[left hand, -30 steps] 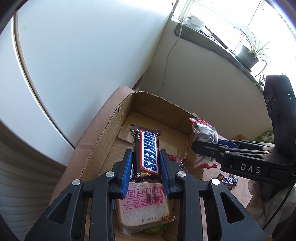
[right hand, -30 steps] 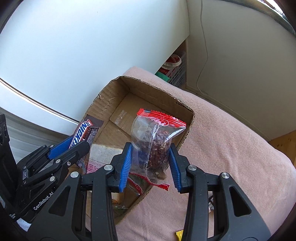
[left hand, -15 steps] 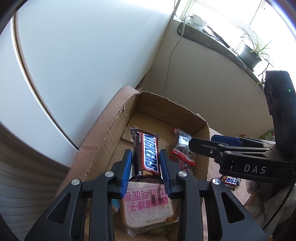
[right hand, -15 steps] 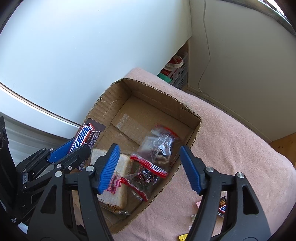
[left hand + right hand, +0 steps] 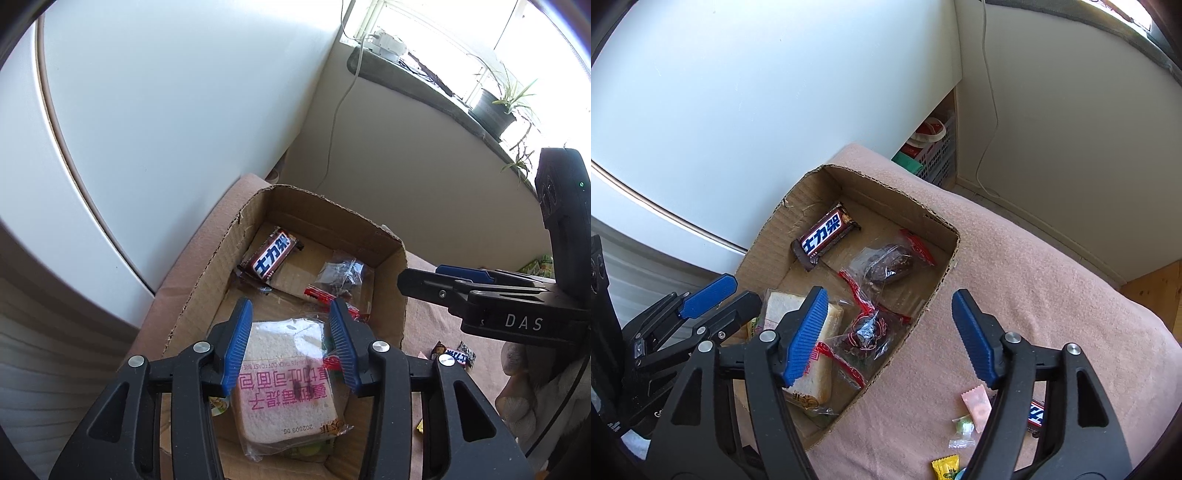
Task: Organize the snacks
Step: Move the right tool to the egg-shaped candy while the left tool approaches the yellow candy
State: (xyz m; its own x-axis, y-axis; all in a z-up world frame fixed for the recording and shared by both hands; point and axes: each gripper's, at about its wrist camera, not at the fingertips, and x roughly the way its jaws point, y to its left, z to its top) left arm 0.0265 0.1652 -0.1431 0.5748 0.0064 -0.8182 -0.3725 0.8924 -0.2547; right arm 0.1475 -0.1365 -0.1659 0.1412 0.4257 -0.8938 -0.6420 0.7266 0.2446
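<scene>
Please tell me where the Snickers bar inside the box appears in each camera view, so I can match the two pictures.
Left wrist: Snickers bar lies in the box's far left corner, above the left gripper.
Right wrist: Snickers bar lies in the far left part of the box, upper left of the right gripper.
Shared landmark: the wrapped sandwich at the box's near end.

Ahead of you: large white curved panel [image 5: 147, 110]. To your right, thin white cable [image 5: 991, 110] down cream wall; dark potted plant [image 5: 495, 107] on grey windowsill [image 5: 413, 79].

Snacks in box [image 5: 768, 236] (candies [image 5: 975, 402] outside, right)
</scene>
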